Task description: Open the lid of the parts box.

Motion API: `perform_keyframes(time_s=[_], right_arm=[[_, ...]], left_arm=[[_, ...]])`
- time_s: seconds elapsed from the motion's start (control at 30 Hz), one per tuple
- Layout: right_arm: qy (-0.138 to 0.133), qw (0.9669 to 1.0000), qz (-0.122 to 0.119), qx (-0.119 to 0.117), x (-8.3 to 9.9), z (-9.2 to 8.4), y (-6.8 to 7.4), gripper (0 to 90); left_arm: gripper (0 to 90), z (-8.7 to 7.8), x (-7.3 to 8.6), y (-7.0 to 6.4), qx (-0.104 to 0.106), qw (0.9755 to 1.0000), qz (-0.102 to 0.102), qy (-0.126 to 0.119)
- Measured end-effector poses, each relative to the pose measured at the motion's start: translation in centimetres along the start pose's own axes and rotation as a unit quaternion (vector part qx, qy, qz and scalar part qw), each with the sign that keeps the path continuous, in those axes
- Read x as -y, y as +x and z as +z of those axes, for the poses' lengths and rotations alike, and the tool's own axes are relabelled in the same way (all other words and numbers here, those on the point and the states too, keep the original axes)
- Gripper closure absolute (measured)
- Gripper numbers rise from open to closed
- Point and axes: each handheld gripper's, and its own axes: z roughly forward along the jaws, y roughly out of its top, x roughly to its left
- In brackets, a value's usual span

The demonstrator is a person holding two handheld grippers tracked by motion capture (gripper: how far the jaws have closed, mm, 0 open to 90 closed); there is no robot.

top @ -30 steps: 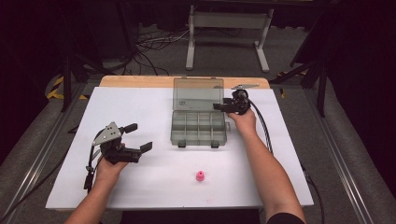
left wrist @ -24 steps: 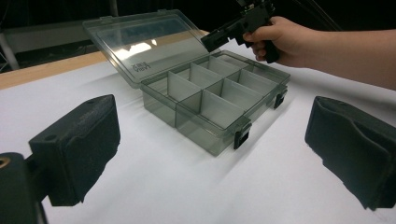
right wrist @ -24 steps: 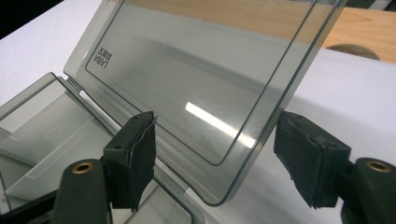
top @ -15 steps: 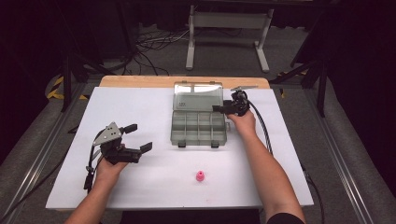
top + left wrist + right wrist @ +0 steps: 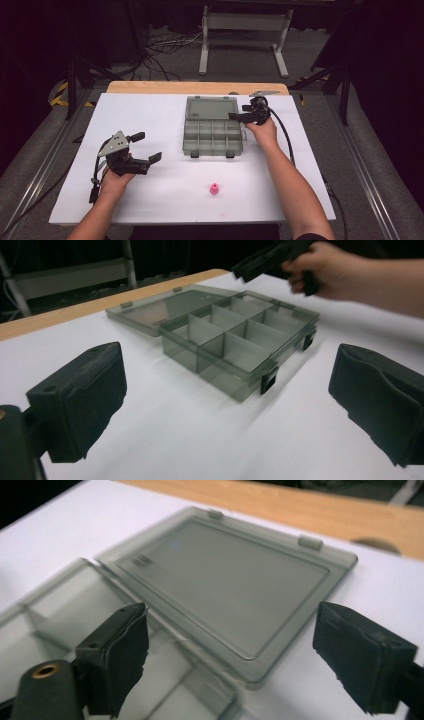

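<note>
**Box lay open, both grippers spread**

A grey compartment box (image 5: pixel 212 138) sat near the middle of the white worktop (image 5: pixel 160 115), its clear lid (image 5: pixel 211 108) folded flat toward twelve o'clock. The dividers showed plainly in the left gripper view, and the compartments looked empty, though the blur there left that uncertain.

The right gripper (image 5: pixel 239 115) hovered at the box's two o'clock corner, by the lid's right edge. Its jaws had just been opening and stood wide apart with nothing between them; in the right gripper view the lid (image 5: pixel 225 587) and the hinge edge lay below the gap, untouched by either pad. The right hand (image 5: pixel 262 131) rested just beside the box's right wall.

The left gripper (image 5: pixel 146 146) was held at about nine o'clock from the box, well apart from it, jaws spread and empty. Its view looked across bare worktop to the box (image 5: pixel 240 347), with the right hand (image 5: pixel 325 270) beyond.

A small pink piece (image 5: pixel 214 189) stood alone at six o'clock from the box, near the front edge of the worktop, apart from both grippers.
</note>
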Motion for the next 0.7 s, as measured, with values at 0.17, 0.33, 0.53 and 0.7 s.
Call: perform_keyframes(time_s=[0.17, 0.33, 0.53, 0.7], right_arm=[[-0.032, 0.9993, -0.019, -0.006, -0.2, -2.9, 1.8, 10.3], [-0.04, 0.9984, -0.037, -0.01, 0.0, -4.8, 3.1, 9.1], [-0.053, 0.9953, -0.077, -0.025, 0.8, -7.8, 5.9, 8.4], [-0.058, 0.9921, -0.102, -0.046, 1.4, -9.4, 8.2, 7.2]], left_arm=[[2.6, -0.4, -0.1, 0.4, 0.006, 0.9995, -0.019, -0.026], [2.6, -0.5, -0.3, 0.2, 0.004, 0.9994, -0.013, -0.032], [2.1, -1.1, -0.2, 0.1, 0.001, 0.9994, -0.012, -0.032], [2.0, -1.9, 0.1, 0.3, -0.004, 0.9992, -0.016, -0.036]])
